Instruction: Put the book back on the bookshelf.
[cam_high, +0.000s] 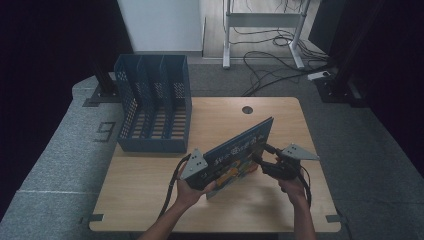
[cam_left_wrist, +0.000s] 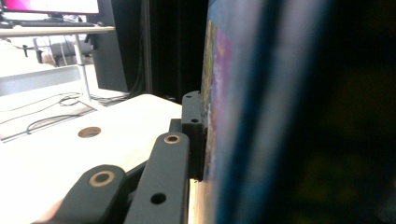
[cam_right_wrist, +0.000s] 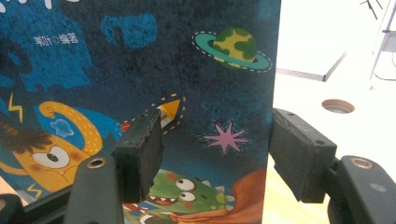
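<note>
Two forearms enter from the near table (cam_high: 150, 210) edge. Left gripper (cam_high: 200, 172) is clamped on the near-left corner of a picture book (cam_high: 240, 150), which stands on edge, tilted, on the wood. Right gripper (cam_high: 262, 161) has its jaws apart, one in front of the cover and one past the book's edge, pads not pressing. Beyond, at the far left, stands a blue slotted file rack (cam_high: 152, 102); a round cable hole (cam_high: 247, 109) lies far centre

A large figure 9 (cam_high: 104, 132) is marked on the grey floor left of the table. The book (cam_right_wrist: 140, 60) cover carries small pale Chinese characters, too small to read surely.
</note>
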